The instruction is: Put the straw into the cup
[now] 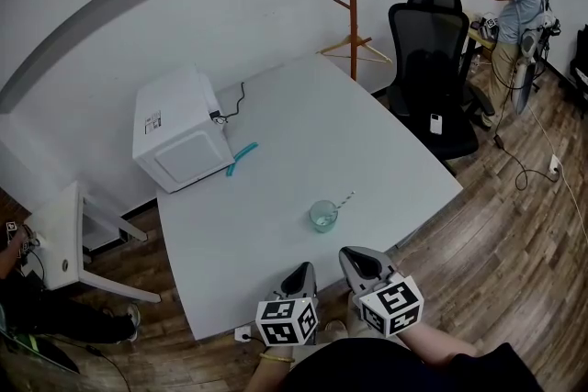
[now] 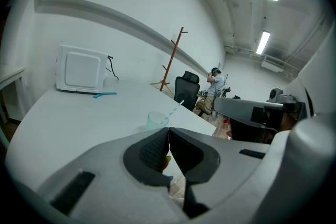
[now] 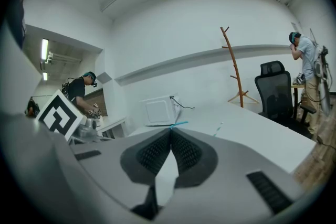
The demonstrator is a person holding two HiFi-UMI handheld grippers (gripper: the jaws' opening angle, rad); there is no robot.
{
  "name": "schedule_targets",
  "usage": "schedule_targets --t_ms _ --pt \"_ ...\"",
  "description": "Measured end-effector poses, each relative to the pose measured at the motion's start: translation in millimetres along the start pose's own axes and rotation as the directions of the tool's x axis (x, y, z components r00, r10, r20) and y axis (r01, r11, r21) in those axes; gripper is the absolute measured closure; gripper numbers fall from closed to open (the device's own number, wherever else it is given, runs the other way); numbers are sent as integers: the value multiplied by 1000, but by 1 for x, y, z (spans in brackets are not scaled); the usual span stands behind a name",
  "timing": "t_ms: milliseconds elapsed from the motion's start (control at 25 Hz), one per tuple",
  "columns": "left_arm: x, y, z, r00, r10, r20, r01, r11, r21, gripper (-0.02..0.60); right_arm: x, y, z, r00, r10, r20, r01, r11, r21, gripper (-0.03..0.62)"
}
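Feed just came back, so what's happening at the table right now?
The thin striped straw already leans in the clear plastic cup on the white table. The person's left claw and right claw are both shut and empty. They are held over the table's near edge, short of the cup.

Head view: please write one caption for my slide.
Striped straw leaning in the clear cup on the white table; left gripper and right gripper shut.

I find the table top smooth and matt, the floor wood plank with a low sheen. The cup is translucent glossy plastic. My left gripper and right gripper have matt grey plastic shells and black ribbed pads.
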State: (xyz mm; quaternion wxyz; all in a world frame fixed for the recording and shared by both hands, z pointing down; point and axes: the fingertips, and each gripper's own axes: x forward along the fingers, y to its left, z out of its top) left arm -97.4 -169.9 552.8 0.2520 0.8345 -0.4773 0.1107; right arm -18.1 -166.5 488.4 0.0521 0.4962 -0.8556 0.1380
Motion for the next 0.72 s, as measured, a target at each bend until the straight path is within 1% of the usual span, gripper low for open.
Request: schedule_targets --t_ms 720 --pt "-1 -8 3 1000 -18 7 18 1000 8 561 -5 3 2 1000 2 10 -2 1000 5 565"
